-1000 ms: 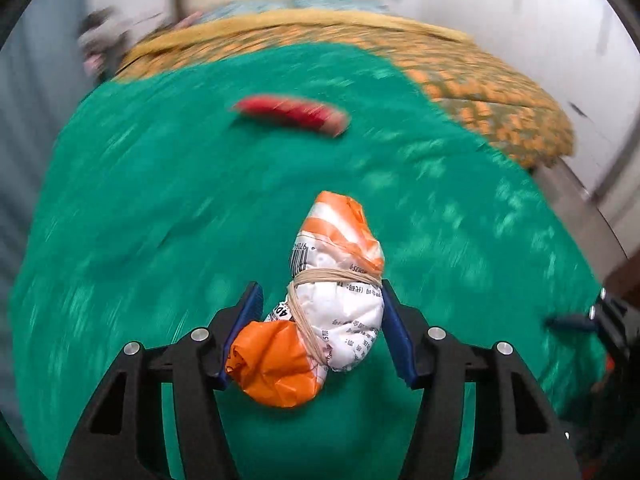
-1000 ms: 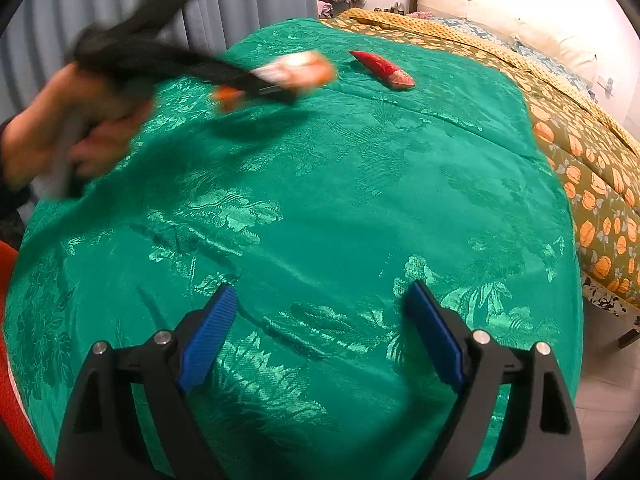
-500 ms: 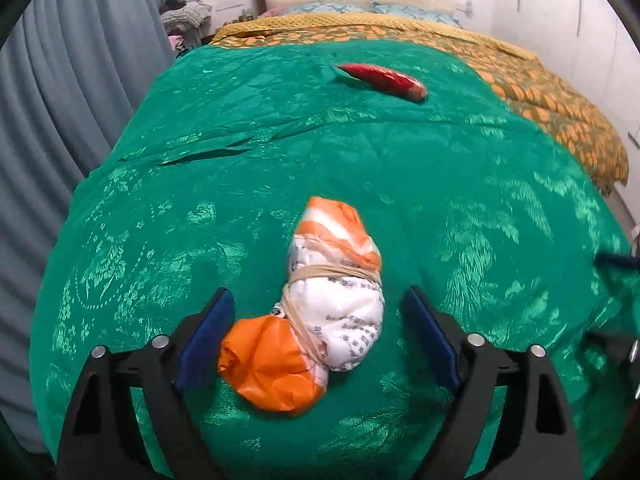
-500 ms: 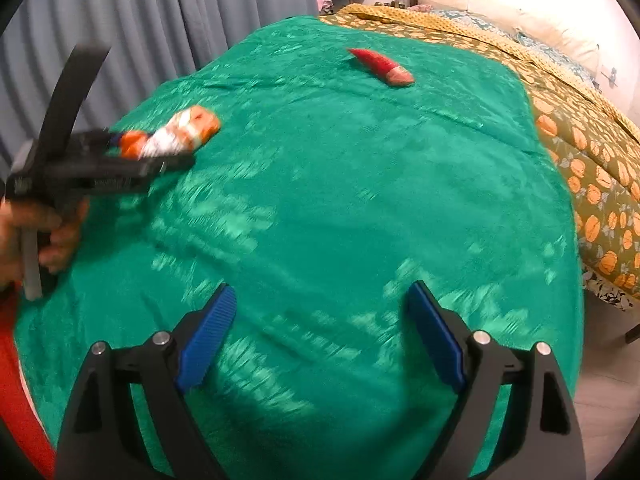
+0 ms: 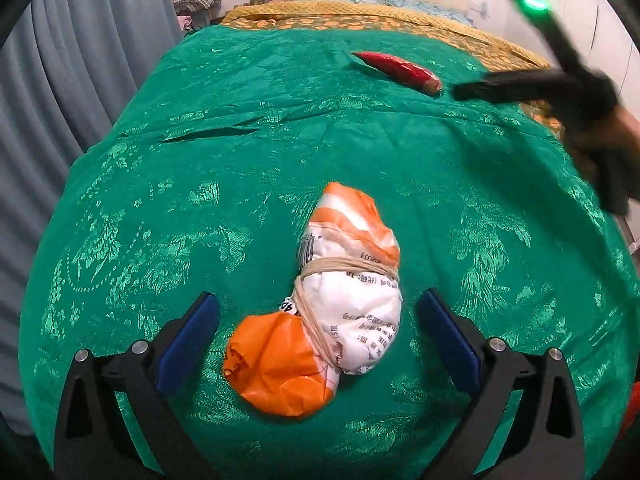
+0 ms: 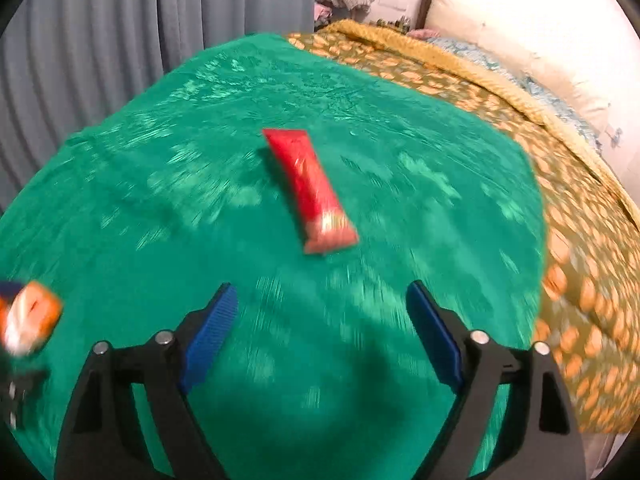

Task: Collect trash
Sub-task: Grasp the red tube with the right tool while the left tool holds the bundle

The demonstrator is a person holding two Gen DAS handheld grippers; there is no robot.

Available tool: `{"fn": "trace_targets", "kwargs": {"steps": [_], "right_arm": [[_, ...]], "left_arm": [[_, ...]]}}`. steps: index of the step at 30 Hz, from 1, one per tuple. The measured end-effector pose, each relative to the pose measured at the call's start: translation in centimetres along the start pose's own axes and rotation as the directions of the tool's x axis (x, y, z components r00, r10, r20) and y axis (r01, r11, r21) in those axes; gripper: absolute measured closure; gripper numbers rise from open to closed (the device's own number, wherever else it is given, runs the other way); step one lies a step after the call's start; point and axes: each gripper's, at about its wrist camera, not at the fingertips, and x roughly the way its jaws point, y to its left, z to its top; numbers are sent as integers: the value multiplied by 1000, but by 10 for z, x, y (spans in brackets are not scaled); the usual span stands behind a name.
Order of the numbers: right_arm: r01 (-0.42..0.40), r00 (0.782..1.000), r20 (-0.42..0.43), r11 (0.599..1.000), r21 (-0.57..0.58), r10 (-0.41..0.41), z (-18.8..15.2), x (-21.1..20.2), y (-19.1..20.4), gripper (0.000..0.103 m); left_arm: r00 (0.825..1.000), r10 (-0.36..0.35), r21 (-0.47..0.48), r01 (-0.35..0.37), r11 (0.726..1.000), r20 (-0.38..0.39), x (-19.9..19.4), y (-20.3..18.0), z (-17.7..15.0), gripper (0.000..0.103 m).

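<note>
Left wrist view is showing the left claw [image 5: 318,326] opening wide around the bag [image 5: 336,304] lying on the bed [image 5: 160,200], not squeezing. Right claw [image 6: 322,334], closing a little, empty, is nearing the wrapper [image 6: 310,190]. Both look light and crinkly; pinching the middle seems best.

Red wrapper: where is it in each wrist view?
Left wrist: red wrapper lies upper right of centre, far across the green bedspread.
Right wrist: red wrapper sits mid-frame, ahead of the jaws.
Shared landmark: the orange-patterned quilt beside the bedspread.
</note>
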Motion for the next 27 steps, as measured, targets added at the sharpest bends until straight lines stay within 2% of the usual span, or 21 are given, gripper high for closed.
{"fn": "trace_targets", "kwargs": {"steps": [7, 10, 12, 14, 17, 22, 27], "right_arm": [[50, 998, -33, 998, 46, -48, 35, 52, -6, 31], [9, 999, -37, 994, 104, -5, 39, 59, -13, 34], [-28, 999, -42, 991, 130, 34, 40, 59, -15, 59], [-35, 998, -51, 989, 146, 43, 39, 55, -14, 74], [-35, 998, -55, 986, 160, 44, 32, 44, -12, 79], [-78, 995, -51, 977, 200, 90, 12, 8, -9, 80], [-98, 985, -123, 980, 173, 121, -30, -39, 8, 80]], "left_arm": [[1000, -1, 0, 1, 1000, 0, 0, 0, 0, 4], [1000, -1, 0, 1, 1000, 0, 0, 0, 0, 4], [1000, -1, -1, 1, 1000, 0, 0, 0, 0, 4], [1000, -1, 0, 1, 1000, 0, 1, 0, 0, 4], [1000, -1, -1, 1, 1000, 0, 1, 0, 1, 4], [1000, -1, -1, 1, 1000, 0, 1, 0, 1, 4], [1000, -1, -1, 1, 1000, 0, 1, 1, 1, 4]]}}
